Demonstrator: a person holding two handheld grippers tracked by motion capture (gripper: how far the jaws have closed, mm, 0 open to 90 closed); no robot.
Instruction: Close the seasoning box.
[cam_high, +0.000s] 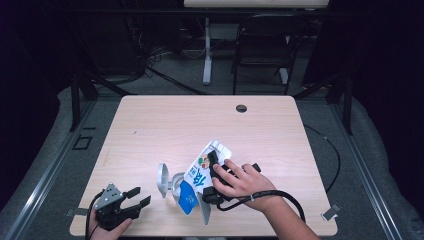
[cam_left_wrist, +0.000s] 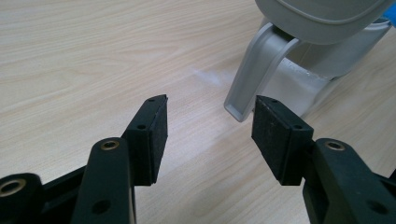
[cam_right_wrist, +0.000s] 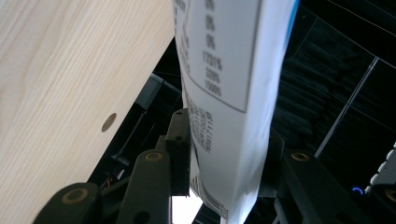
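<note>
A white and blue carton (cam_high: 201, 174) hangs tilted above the table, its lower end by a grey jug (cam_high: 175, 183) whose round lid (cam_high: 162, 180) stands open. My right gripper (cam_high: 216, 162) is shut on the carton's side, with a hand over the gripper. In the right gripper view both black jaws press on the carton's printed white face (cam_right_wrist: 224, 70). My left gripper (cam_high: 141, 196) rests open near the table's front left corner and holds nothing. From the left gripper view, its jaws (cam_left_wrist: 210, 121) point at the jug's grey handle (cam_left_wrist: 254, 70), a short way off.
The pale wooden table (cam_high: 165, 125) has a round cable hole (cam_high: 241, 108) near its far edge. A black chair (cam_high: 262, 45) and a second table's leg (cam_high: 207, 50) stand beyond it. A black cable (cam_high: 336, 160) loops off the right side.
</note>
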